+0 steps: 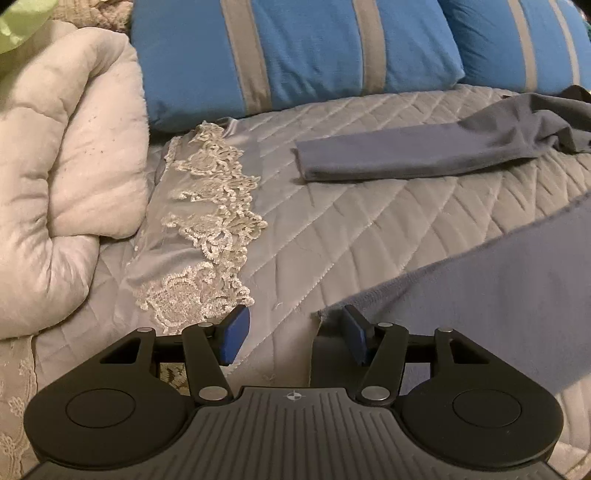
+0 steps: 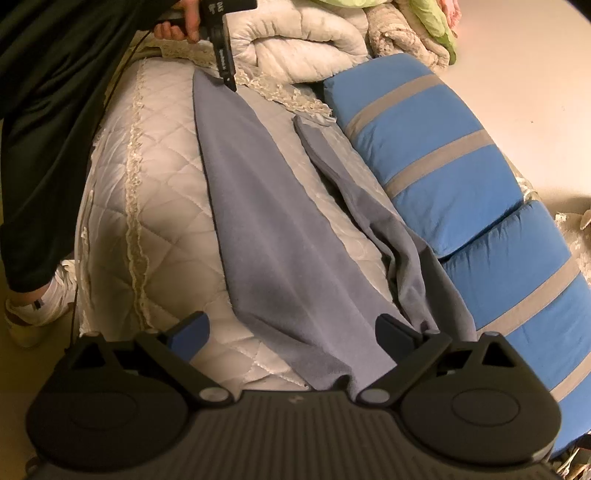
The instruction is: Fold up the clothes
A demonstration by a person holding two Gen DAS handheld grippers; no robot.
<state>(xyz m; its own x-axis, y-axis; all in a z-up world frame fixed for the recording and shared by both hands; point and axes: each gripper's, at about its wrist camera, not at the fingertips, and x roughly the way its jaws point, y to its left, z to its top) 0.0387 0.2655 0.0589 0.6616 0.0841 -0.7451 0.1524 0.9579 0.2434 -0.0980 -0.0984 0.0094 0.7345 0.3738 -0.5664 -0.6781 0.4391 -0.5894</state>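
Grey-blue garment [image 2: 280, 236]: long-sleeved, lies stretched along a quilted bedspread [image 2: 155, 206], running from the upper centre of the right wrist view down to its lower centre. One sleeve [image 1: 399, 155] lies flat and apart from the body panel, in the upper right of the left wrist view, cuff end pointing toward the frame's left. A second stretch of the same cloth enters the left wrist view from the right edge and ends in a corner at lower centre.

Left gripper [image 1: 295, 336]: jaws parted, blue pads either side of that cloth corner. The corner sits against the inner face of the right-hand pad; the left-hand pad stands clear over bare quilt. Not clamped. In the right wrist view this gripper [image 2: 231, 83] shows at upper centre, held by a hand [image 2: 184, 22], tip at the far end of the garment.

Right gripper [image 2: 291, 343]: jaws wide apart at the bottom of its own view, the near end of the garment lying between them and spilling toward the camera body. Pads not pressed on the cloth.

Surroundings: lace trim [image 1: 207, 229] left of centre in the left wrist view; bundled cream comforter [image 1: 62, 184] at far left; blue pillows with grey stripes [image 1: 295, 55] across the top. Dark sleeve [image 2: 55, 110] fills the right wrist view's upper left
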